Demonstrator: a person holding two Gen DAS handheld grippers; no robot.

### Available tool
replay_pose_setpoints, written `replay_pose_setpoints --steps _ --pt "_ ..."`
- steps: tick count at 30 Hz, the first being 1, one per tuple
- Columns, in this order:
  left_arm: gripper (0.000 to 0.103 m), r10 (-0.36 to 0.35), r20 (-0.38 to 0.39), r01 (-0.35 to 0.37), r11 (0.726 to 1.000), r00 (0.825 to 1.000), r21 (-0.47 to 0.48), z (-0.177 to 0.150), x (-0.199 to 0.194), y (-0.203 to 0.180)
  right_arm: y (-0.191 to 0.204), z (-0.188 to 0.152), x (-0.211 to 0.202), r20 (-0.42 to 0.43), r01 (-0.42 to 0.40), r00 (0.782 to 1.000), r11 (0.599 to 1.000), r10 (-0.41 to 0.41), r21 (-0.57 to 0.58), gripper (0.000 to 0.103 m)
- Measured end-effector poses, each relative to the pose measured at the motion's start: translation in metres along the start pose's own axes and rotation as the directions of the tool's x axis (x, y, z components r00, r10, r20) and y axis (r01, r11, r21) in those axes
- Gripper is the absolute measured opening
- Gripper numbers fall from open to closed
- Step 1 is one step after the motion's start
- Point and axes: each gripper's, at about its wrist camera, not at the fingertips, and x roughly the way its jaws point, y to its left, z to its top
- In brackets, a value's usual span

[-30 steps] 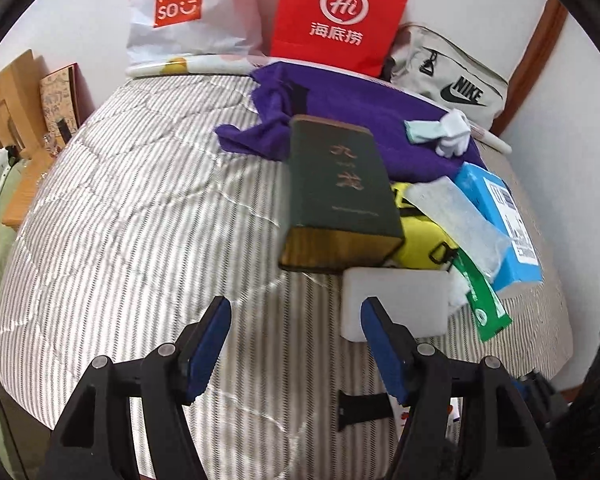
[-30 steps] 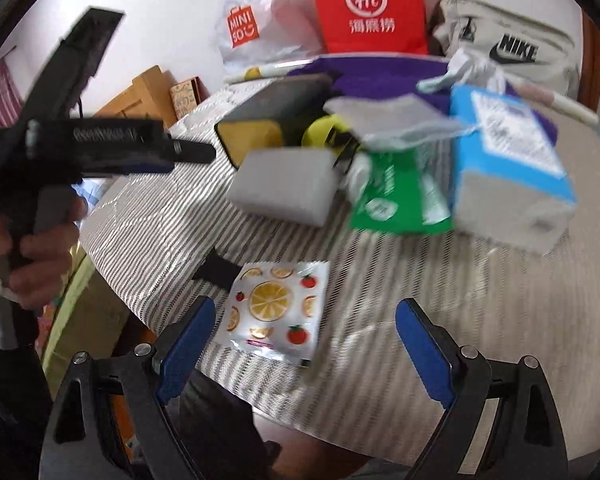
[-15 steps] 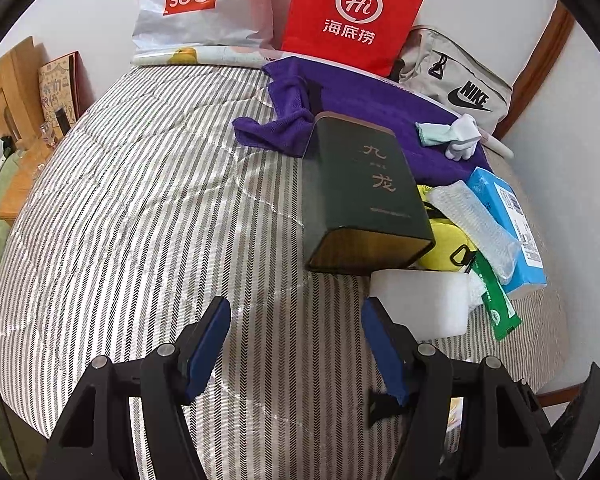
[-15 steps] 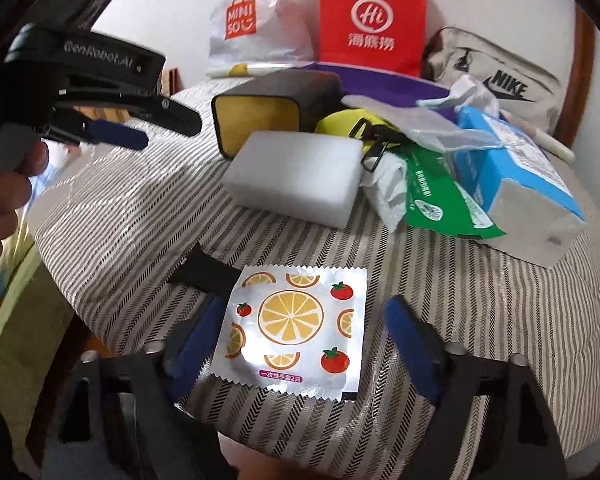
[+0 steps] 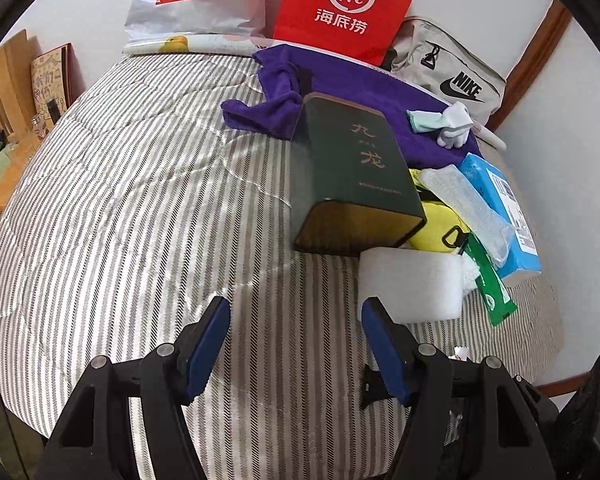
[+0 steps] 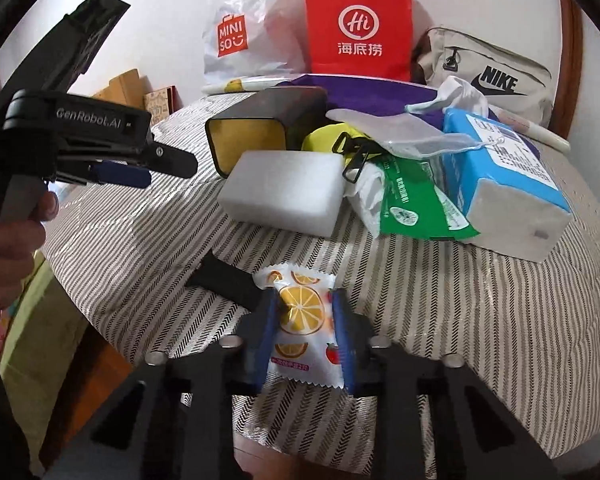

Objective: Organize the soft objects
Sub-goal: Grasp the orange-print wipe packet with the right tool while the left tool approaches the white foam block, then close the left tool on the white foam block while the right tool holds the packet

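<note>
A white packet printed with orange slices (image 6: 300, 344) lies at the near edge of the striped bed cover (image 6: 460, 320). My right gripper (image 6: 304, 304) is closing on it, and its blue pads press the packet's two sides, crumpling it. My left gripper (image 5: 296, 312) hovers open over bare striped cover, with nothing between its fingers. It also shows at the left of the right wrist view (image 6: 112, 168), held by a hand. A white foam block (image 5: 410, 284) lies just right of the left gripper's tips.
A dark green box (image 5: 352, 172) lies on its side behind the foam. Around it are a purple towel (image 5: 268, 112), yellow pouch (image 5: 436, 232), green packet (image 5: 492, 292), blue tissue pack (image 5: 500, 208) and white sock (image 5: 448, 124). A black strip (image 6: 224, 280) lies left of the packet. Bags line the wall.
The right gripper's jaws have come together from wide apart onto the orange-print packet, which is now squeezed and lifted at its top. The left gripper stays open in much the same place.
</note>
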Motion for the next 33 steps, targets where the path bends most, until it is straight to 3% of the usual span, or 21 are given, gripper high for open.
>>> replay_pose_setpoints --steps 9,13,23,26,30,32,33 --pt "0.066 -0.066 0.015 0.065 0.996 0.998 0.062 -0.003 0.002 -0.036 -0.02 0.01 -0.018 0.046 -0.025 0.999 0.998 0.023 0.05 0.017" --pt "0.076 -0.109 0.017 0.107 0.99 0.994 0.097 0.0 0.006 -0.058 -0.032 0.013 -0.029 0.068 -0.013 0.998 0.998 0.009 0.057 0.017" --pt "0.077 -0.033 -0.033 0.037 0.99 0.999 0.135 0.007 0.038 -0.09 -0.07 0.014 -0.042 0.078 0.003 0.997 0.994 -0.011 0.111 0.017" --pt "0.082 -0.025 -0.046 0.031 0.991 0.999 0.13 0.008 0.046 -0.094 -0.078 0.016 -0.043 0.08 0.01 0.997 0.993 -0.02 0.12 0.017" --pt "0.082 -0.058 -0.053 0.064 0.992 0.997 0.109 0.007 0.051 -0.094 -0.089 0.017 -0.044 0.078 0.025 0.996 0.991 -0.036 0.129 0.017" --pt "0.07 -0.086 -0.045 0.09 0.991 0.995 0.103 0.007 0.05 -0.093 -0.095 0.017 -0.044 0.076 0.033 0.996 0.991 -0.044 0.133 0.017" --pt "0.069 -0.104 -0.045 0.108 0.989 0.994 0.1 0.006 0.049 -0.093 -0.099 0.016 -0.044 0.075 0.038 0.996 0.99 -0.048 0.136 0.017"
